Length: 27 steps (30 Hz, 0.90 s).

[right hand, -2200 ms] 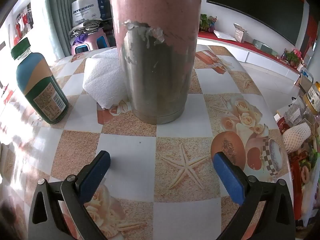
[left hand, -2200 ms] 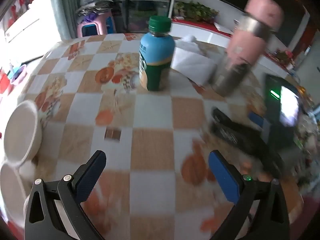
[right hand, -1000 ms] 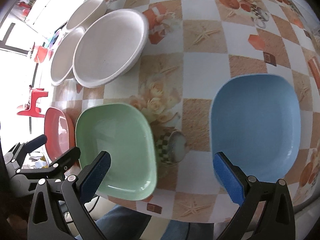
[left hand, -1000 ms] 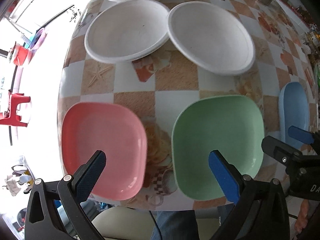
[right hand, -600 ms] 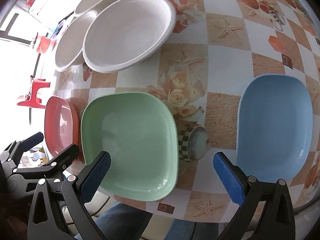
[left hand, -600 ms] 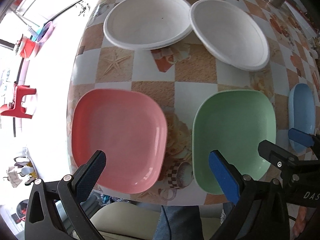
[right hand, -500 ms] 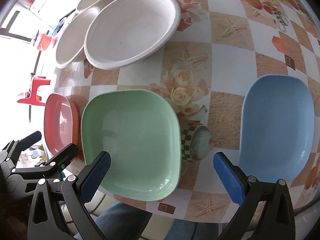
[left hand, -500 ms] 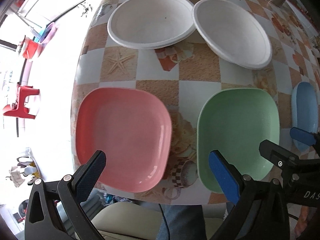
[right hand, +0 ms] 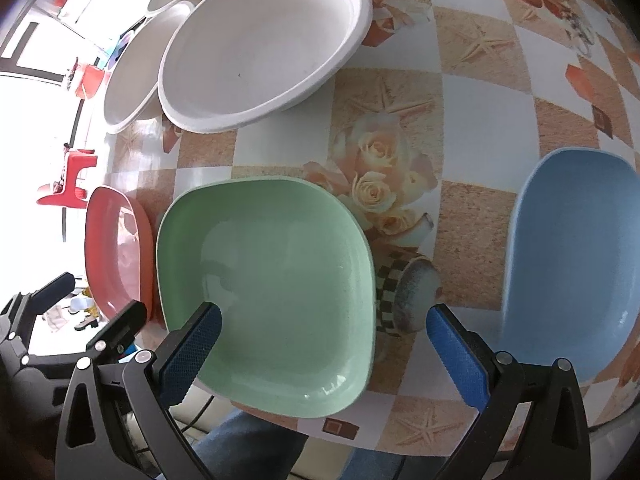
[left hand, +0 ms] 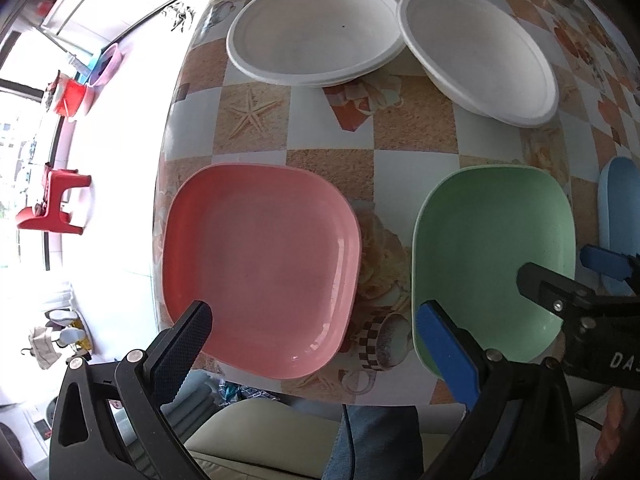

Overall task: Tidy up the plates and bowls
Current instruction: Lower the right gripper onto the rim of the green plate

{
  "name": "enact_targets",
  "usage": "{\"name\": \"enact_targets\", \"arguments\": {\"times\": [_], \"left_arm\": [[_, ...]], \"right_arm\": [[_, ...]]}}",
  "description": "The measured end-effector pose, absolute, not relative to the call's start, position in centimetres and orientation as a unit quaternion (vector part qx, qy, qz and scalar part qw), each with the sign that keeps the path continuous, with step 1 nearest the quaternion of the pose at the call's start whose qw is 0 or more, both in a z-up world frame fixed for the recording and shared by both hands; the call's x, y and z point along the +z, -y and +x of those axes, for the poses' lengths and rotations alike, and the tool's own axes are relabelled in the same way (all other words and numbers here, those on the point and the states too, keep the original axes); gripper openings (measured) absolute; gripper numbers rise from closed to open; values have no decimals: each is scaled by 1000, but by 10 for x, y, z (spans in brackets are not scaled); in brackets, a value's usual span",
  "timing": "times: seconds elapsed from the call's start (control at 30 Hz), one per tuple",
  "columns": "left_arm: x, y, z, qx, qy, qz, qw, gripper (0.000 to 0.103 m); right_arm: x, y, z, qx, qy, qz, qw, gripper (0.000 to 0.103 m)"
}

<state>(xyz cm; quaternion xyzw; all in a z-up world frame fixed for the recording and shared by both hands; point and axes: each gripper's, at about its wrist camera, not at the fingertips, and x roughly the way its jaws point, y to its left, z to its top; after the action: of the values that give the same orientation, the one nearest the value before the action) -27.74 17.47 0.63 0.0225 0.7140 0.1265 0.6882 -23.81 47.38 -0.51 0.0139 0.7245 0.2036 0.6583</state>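
Left wrist view showed pink plate (left hand: 260, 268) at table's (left hand: 412, 136) near edge, green plate (left hand: 492, 256) just beside, white bowls (left hand: 316, 32) behind, blue plate (right hand: 572, 264) far right. Left gripper (left hand: 316, 340) and right gripper (right hand: 324, 340) hovered wide, empty.

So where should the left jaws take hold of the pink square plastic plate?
Best at the near rim of the pink square plastic plate, coming in low from the person's side. It lies flat and shallow, but that near edge appears to reach the edge of the checkered table, so one jaw of the open left gripper could probably slip under.
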Motion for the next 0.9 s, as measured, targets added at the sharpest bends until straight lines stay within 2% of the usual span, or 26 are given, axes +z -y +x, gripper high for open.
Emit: {"name": "enact_targets", "arguments": {"times": [0.9], "left_arm": [[-7,-177,-280,122,-718,42,683,103]], "right_arm": [[-32,-460,-226,175,-718,-51,672,103]]}}
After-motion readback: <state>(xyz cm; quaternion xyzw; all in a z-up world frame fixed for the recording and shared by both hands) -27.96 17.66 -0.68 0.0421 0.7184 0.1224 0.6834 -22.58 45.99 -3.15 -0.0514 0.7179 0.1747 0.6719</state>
